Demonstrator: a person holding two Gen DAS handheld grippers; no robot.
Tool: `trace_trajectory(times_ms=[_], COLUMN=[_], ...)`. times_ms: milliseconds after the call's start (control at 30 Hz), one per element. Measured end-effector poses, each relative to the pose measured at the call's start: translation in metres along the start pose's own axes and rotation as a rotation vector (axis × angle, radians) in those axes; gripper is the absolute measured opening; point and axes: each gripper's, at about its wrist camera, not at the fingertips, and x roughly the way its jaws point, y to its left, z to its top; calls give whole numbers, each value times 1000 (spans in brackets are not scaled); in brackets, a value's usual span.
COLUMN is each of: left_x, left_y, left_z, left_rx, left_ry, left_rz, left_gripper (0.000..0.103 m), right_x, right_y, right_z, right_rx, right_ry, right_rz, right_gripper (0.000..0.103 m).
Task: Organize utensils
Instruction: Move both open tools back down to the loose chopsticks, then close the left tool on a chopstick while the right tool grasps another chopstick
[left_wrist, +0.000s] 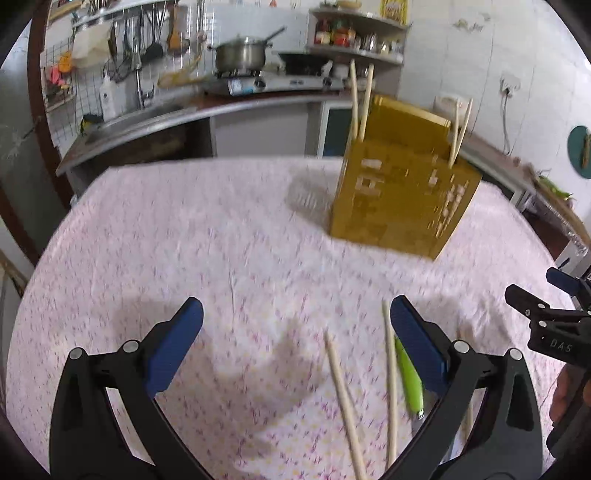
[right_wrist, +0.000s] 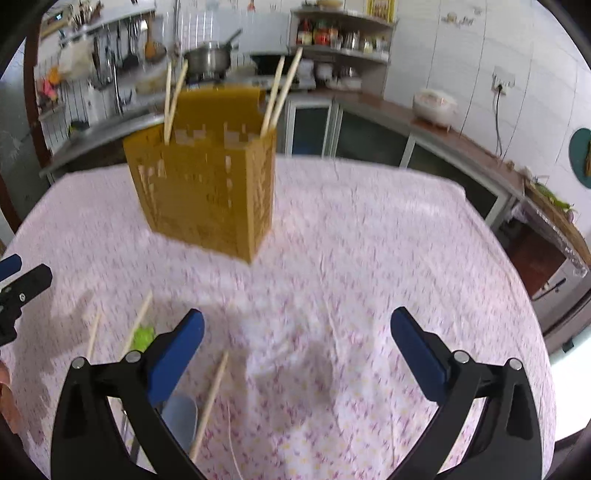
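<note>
left gripper (left_wrist: 295, 336): jaws wide apart, empty, low over the cloth (left_wrist: 184, 229)
chopsticks (left_wrist: 390, 384): loose by its right finger, probably next up
holder (left_wrist: 399, 199): further back, two pairs already in
right gripper (right_wrist: 295, 343): gaping too, nothing held

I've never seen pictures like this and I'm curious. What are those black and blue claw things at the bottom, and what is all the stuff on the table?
Those claws are grabbing tools. A person holds one in each hand, and a small camera on each tool looks forward between its jaws. So one picture comes from the left gripper, the other from the right gripper. Both stand open and hold nothing.

They hover over a table with a pink patterned tablecloth. On it stands a yellow utensil holder, with two pairs of chopsticks already poking out of it. A few loose chopsticks lie on the cloth, next to something with a green handle. The pictures are too blurry to say exactly what that is. Behind is a kitchen.
</note>
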Motion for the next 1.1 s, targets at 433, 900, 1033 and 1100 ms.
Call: trace_trajectory(times_ms=[433,900,1033,1100], left_x=[48,68,72,75], left_y=[-9,-26,-33,-38], left_z=[-27,-23,-21,-20], left_rx=[-37,-9,18,34], left_ry=[300,392,393,390], left_rz=[30,33,60,73], left_gripper=[89,47,45,43], right_x=[26,52,58,59], right_y=[24,31,38,42], right_z=[-20,-25,-23,-23], right_rx=[-19,64,48,46], right_ry=[185,341,362,372], right_rz=[74,184,172,169], right_gripper=[67,24,23,23])
